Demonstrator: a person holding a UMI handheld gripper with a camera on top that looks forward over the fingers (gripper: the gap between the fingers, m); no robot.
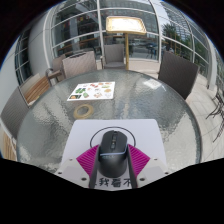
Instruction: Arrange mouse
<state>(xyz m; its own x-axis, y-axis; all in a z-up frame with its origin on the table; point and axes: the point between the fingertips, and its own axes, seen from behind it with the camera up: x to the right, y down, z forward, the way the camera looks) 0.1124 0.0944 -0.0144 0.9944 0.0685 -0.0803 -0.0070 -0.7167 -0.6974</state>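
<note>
Mouse (111, 150) lies on mat (112, 132), leaflet (91, 92) beyond.
</note>
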